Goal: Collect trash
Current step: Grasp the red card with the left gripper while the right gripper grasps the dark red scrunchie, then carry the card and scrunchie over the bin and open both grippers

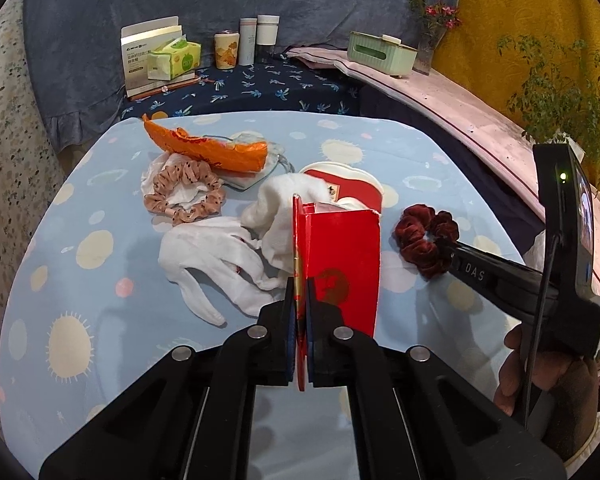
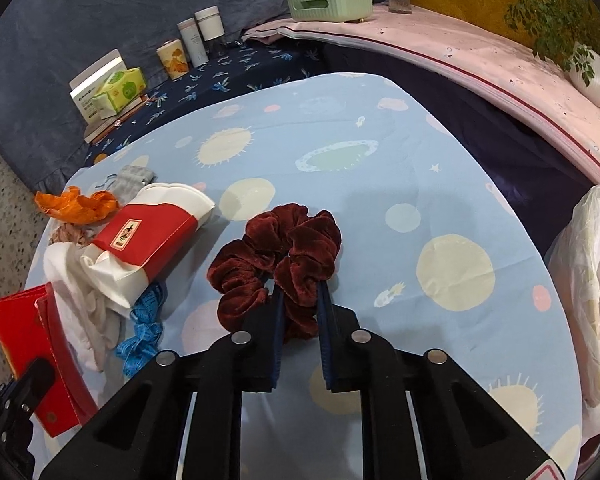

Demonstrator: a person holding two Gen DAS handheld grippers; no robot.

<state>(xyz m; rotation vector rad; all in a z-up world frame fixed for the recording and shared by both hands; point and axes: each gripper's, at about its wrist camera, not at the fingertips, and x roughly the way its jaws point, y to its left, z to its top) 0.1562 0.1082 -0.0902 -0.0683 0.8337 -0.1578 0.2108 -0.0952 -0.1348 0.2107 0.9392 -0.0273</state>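
- Two black grippers work over a round table under a pale blue cloth [image 2: 380,184] printed with cream suns and planets
- The left gripper [image 1: 299,300] has its blue-padded fingers [image 1: 288,320] pinched narrow on the thin flap of a glossy red cardboard box [image 1: 340,264], which stands upright off the cloth, its open top torn at one corner
- The right gripper [image 2: 299,300] has its fingers [image 2: 278,320] a little apart and pushed into a dark red velvet scrunchie [image 2: 276,256]; a fold of the plush ring sits between them, the rest bunched just ahead on the cloth, and whether it is truly clamped I cannot tell
- Just beyond the red box lie soft white cotton gloves [image 1: 212,264] and a crumpled white cloth [image 1: 284,200], touching a flat red and white paper bag [image 2: 148,236]
- A bright blue woven ribbon [image 2: 142,332] lies beside the bag
- Farther left sit a pink dotted fabric scrunchie [image 1: 184,196] and a crinkled orange foil wrapper [image 1: 208,148] over a grey mask [image 1: 256,172]
- At the right edge of the table hangs a thin translucent white plastic bag [image 2: 588,280]
- Well behind, a green tissue pack [image 1: 176,58], three cups [image 1: 248,42] and a mint ribbed box [image 1: 380,54]
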